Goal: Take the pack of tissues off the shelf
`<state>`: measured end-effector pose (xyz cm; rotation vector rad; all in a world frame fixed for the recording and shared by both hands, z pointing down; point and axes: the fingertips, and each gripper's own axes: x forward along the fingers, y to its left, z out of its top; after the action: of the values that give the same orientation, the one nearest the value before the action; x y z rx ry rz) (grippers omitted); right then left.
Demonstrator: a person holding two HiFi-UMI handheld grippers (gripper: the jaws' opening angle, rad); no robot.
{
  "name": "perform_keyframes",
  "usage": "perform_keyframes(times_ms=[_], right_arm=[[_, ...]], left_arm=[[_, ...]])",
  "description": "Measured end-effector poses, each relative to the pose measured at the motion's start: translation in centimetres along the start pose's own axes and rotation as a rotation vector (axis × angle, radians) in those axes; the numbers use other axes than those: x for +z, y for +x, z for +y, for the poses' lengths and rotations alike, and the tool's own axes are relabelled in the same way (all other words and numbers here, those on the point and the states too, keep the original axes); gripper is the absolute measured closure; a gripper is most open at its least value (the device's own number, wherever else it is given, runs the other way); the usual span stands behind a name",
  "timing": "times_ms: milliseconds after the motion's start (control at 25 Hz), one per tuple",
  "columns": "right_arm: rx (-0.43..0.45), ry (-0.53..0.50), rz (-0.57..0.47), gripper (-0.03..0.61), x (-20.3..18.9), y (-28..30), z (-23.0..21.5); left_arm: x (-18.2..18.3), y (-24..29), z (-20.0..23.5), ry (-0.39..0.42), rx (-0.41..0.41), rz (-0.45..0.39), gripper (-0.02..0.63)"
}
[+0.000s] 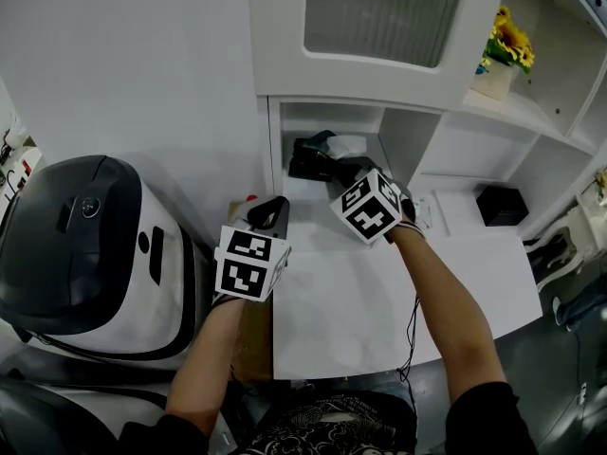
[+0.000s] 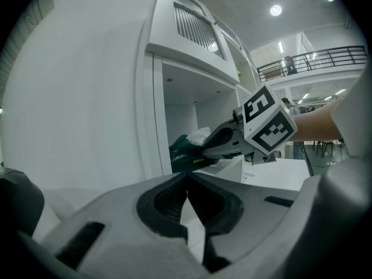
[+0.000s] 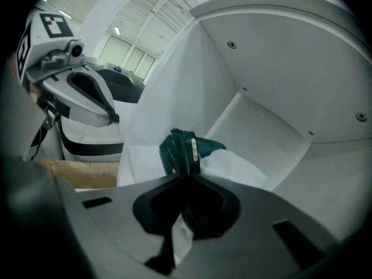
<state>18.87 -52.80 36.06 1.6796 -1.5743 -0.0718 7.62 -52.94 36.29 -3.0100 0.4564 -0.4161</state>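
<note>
Looks to me like a home-style corner mocked up inside a big lab or demo hall, not a real house. The homey bits: a white shelving unit (image 1: pixel 417 121) with a ribbed-glass cupboard door (image 1: pixel 379 8), yellow sunflowers in a small pale pot (image 1: pixel 505 45), a small black box (image 1: pixel 501 205) in one cubby, and a plain white tabletop (image 1: pixel 379 301). But past the furniture the left gripper view shows an upper balcony with a black metal railing (image 2: pixel 314 58) and round recessed ceiling lights (image 2: pixel 276 10), and the right gripper view shows tall bright windows (image 3: pixel 131 57). A bulky rounded white-and-black machine (image 1: pixel 85 254) is parked right beside the table.
</note>
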Motion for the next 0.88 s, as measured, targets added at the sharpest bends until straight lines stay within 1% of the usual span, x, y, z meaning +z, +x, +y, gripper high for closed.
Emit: perform_keyframes(times_ms=[280,640,880], right_arm=[[-0.004,0.032,-0.041,0.569,0.0,-0.8,-0.2],[0.019,0.069,-0.124,0.571,0.3,-2.6,-1.2],[0.047,0.089,-0.173,0.571,0.3,-3.8,-1.2]], left_arm=[[0.5,-0.3,-0.4,0.003,0.032,0.006,0.607],[2.1,-1.6,-1.8,0.009,0.121,0.004,0.607],[1.8,-2.7,-2.9,0.006,0.188,0.027,0.607]])
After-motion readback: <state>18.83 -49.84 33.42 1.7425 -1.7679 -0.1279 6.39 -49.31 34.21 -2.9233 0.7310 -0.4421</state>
